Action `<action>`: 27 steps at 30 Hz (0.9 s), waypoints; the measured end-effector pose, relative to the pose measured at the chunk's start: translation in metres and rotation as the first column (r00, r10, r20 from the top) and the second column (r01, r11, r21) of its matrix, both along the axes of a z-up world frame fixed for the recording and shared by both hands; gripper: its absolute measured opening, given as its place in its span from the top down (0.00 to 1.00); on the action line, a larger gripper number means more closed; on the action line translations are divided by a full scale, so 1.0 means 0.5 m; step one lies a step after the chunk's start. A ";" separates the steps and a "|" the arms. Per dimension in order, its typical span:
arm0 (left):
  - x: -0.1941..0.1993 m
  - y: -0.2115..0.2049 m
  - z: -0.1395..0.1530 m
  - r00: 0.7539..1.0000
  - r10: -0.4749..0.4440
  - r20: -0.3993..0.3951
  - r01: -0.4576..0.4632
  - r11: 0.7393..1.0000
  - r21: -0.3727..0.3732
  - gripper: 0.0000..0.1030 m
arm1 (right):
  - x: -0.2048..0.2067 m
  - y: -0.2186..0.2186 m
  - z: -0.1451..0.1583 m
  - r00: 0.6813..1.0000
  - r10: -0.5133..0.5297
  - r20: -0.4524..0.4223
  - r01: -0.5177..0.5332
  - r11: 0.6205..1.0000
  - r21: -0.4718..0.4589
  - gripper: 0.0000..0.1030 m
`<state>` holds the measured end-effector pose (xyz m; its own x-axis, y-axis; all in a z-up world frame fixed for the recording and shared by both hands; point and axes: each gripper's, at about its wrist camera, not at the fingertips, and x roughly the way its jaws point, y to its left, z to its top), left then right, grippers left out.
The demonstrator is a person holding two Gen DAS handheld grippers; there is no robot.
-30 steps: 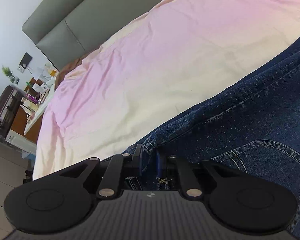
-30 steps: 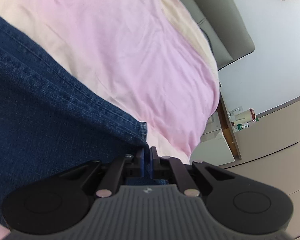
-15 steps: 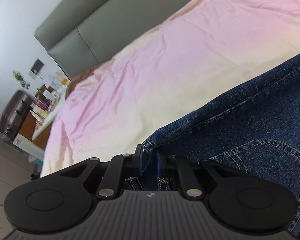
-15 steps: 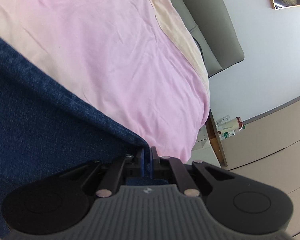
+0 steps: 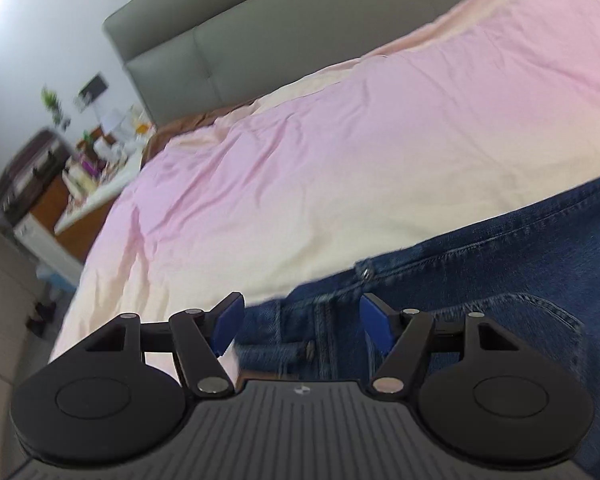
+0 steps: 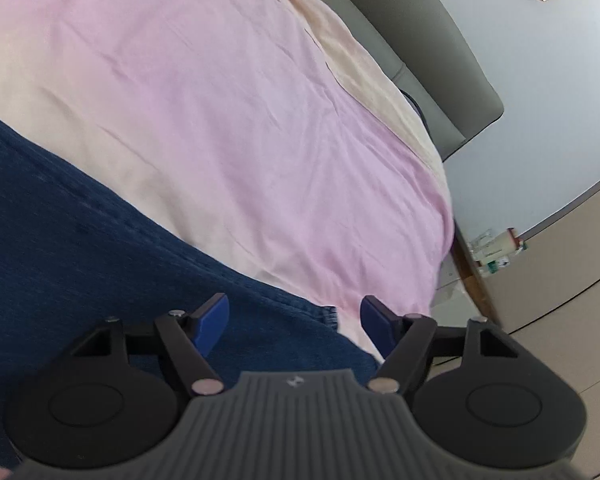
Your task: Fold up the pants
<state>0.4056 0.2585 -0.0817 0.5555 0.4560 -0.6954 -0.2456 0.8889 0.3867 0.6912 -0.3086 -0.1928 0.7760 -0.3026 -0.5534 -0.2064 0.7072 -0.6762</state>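
Note:
Dark blue jeans (image 5: 480, 280) lie flat on the pink bedsheet (image 5: 340, 160). In the left wrist view their waistband with a rivet and a belt loop sits under my left gripper (image 5: 302, 322), whose jaws are opening wide; the denim lies between the blue pads (image 5: 228, 322) untouched. In the right wrist view the jeans (image 6: 100, 248) fill the lower left, and a hem corner rests below my right gripper (image 6: 296, 324). Its jaws are opening too, and the pads (image 6: 210, 326) stand clear of the cloth.
A grey padded headboard (image 5: 260, 40) runs along the far side of the bed. A cluttered bedside table (image 5: 100, 168) and a dark suitcase (image 5: 32, 172) stand off the bed's left edge. A nightstand with bottles (image 6: 492, 248) and a beige cabinet (image 6: 560, 280) stand to the right.
Both grippers were shut on the jeans' edge; now both have let go and stand open. The left gripper has risen and pulled back, so the denim lies flat on the sheet.

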 end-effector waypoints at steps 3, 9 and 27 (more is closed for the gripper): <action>-0.081 0.053 0.032 0.992 0.116 0.045 -0.108 0.983 -0.147 0.24 | -0.077 0.034 0.017 1.000 0.001 -0.029 0.003 0.989 0.147 0.32; -0.247 0.145 0.003 0.930 0.355 0.094 -0.271 0.836 -0.476 0.17 | -0.242 0.092 0.027 0.994 0.000 -0.107 0.046 0.902 0.429 0.32; -0.333 0.222 -0.153 0.725 0.658 0.205 -0.264 0.540 -0.799 0.84 | -0.506 0.229 -0.052 0.975 -0.034 -0.218 0.183 0.679 0.711 0.33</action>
<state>0.2391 0.3696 -0.1584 0.7246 0.2468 -0.6434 -0.6589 0.5217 -0.5420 0.4384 -0.1943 -0.2186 0.6329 0.1740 -0.7544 -0.1554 0.9831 0.0963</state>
